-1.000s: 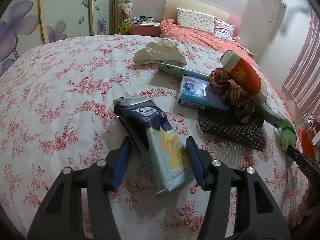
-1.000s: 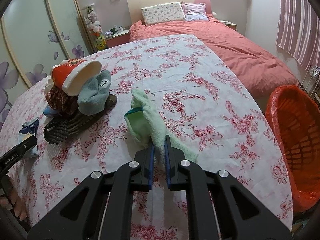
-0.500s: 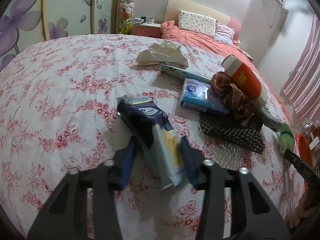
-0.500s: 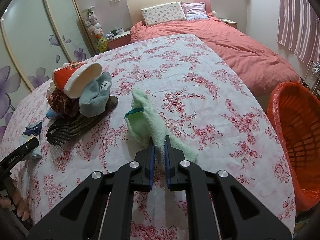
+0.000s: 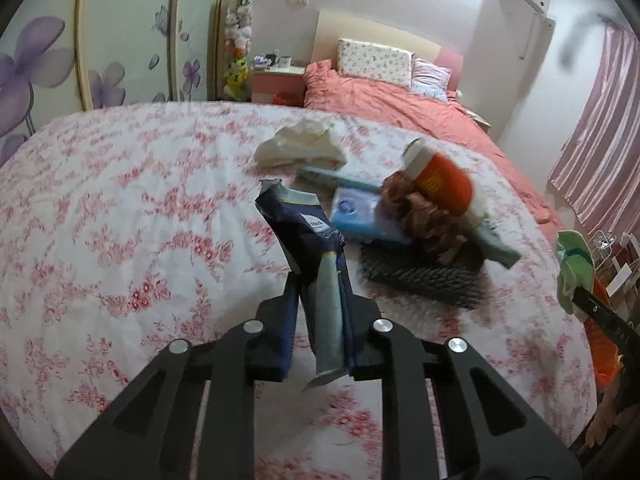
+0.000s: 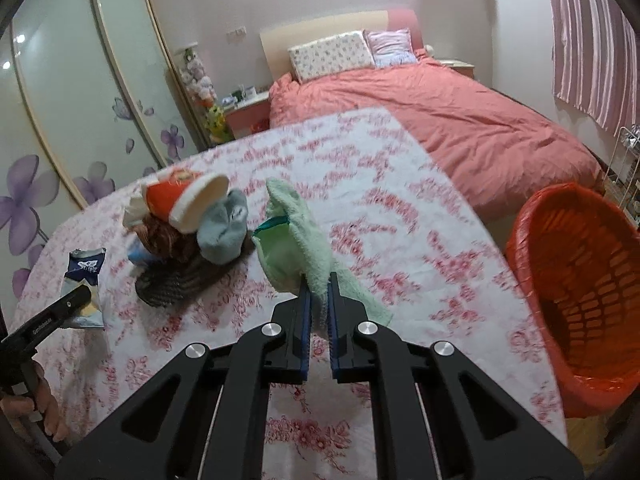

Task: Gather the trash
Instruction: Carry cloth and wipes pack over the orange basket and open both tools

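A dark blue and pale foil wrapper stands up off the floral tablecloth, squeezed between the pads of my left gripper, whose jaws are closing on it. The same wrapper shows at the left of the right wrist view. My right gripper is shut on a pale green fluffy cloth, which hangs lifted above the table. That cloth also appears at the right edge of the left wrist view. An orange mesh basket lined with a red bag stands to the right of the table.
A pile sits mid-table: an orange paper cup, a brown cloth, a blue tissue pack, a black ribbed mat and a grey-blue sock. A crumpled tissue lies farther back. A pink bed is behind.
The left jaws have closed onto the wrapper and raised it off the cloth. The right gripper has lifted the green cloth clear of the table.
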### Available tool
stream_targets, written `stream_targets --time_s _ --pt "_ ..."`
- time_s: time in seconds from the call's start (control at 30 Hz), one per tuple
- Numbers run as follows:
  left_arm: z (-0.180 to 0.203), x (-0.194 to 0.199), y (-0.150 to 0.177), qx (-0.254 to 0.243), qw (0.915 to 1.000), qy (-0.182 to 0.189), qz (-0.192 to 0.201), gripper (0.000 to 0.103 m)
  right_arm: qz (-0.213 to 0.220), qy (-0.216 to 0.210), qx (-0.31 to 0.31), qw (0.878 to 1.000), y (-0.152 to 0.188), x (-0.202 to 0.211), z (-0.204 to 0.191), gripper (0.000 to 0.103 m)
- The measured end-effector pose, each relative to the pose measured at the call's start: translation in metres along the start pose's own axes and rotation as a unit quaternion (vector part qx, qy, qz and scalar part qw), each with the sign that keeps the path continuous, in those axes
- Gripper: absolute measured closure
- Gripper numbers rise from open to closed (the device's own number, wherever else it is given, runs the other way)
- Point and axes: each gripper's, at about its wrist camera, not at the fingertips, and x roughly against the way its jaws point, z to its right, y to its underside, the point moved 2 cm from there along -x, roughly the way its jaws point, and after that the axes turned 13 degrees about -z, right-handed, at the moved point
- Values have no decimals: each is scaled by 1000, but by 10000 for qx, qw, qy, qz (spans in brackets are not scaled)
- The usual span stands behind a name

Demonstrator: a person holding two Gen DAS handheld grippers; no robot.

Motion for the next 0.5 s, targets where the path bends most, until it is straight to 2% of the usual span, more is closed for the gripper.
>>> stream_targets --time_s 0.2,0.4,0.5 --pt "36 32 1 -268 9989 232 295 83 319 -27 -178 9993 -2 30 16 95" --pt "103 59 6 -768 9932 667 560 83 810 114 -466 9956 -1 66 46 95" --pt "141 68 10 -1052 9878 958 632 83 1108 255 -689 9911 0 85 66 95"
